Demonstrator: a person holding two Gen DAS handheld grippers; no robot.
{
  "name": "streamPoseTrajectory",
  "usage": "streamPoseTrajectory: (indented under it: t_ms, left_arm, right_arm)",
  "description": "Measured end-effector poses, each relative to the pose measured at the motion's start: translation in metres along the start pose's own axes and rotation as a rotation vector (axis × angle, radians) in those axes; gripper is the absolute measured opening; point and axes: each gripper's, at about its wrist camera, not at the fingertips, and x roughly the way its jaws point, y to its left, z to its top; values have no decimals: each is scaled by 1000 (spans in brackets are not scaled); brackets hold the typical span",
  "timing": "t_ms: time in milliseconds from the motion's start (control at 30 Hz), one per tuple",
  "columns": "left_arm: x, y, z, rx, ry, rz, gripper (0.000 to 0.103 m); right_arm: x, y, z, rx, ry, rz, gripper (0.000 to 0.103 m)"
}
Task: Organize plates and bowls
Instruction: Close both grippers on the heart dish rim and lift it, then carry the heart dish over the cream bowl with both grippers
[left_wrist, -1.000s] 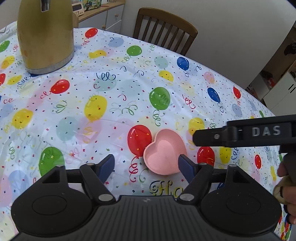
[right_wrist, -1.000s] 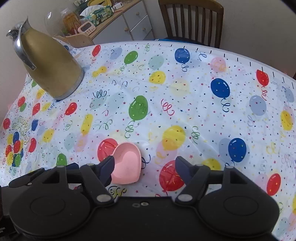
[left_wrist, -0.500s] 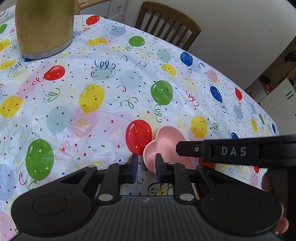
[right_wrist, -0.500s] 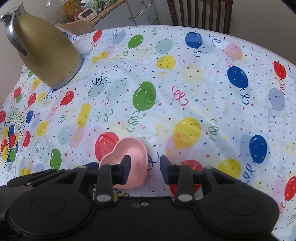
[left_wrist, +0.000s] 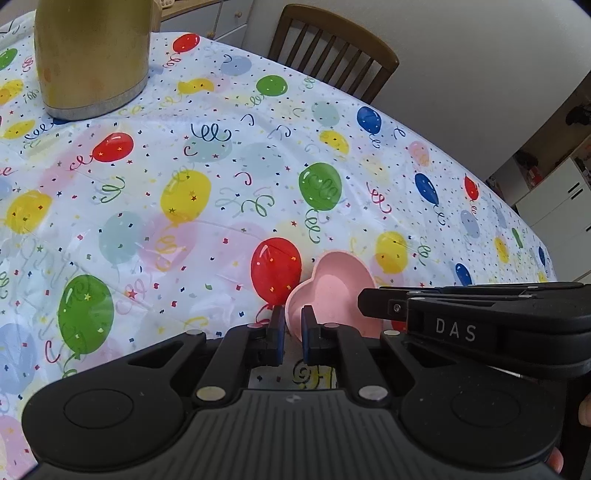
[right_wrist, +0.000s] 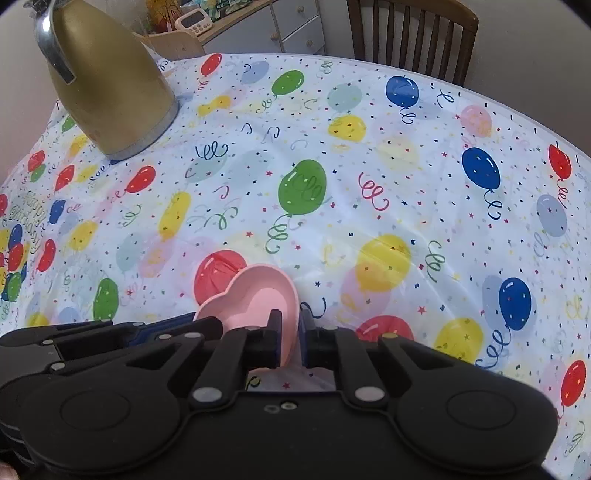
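1. My left tongs (left_wrist: 289, 334) are pinching the left rim of the pink heart bowl (left_wrist: 334, 291), one finger outside and one inside the wall.
2. My right tongs (right_wrist: 287, 341) are clamping the bowl's right rim, fingers nearly together with the pink wall between them.
3. The bowl is sitting just ahead of both tongs on the balloon tablecloth (left_wrist: 221, 192).
4. A gold kettle (right_wrist: 107, 85) is standing far ahead to my left, a wooden chair (left_wrist: 332, 48) beyond the table.
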Motion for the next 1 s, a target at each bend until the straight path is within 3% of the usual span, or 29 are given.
streamPoseTrajectory:
  t_ms: [467,1000]
  left_arm:
    - [-70,-27,-17,43,-18,25,9]
    - [-161,-60,-83,82,-62,98,9]
  right_arm:
    - [-73,14,-22,-7,-48,49,9]
    - [-160,39,-86,-64,-91,108,9]
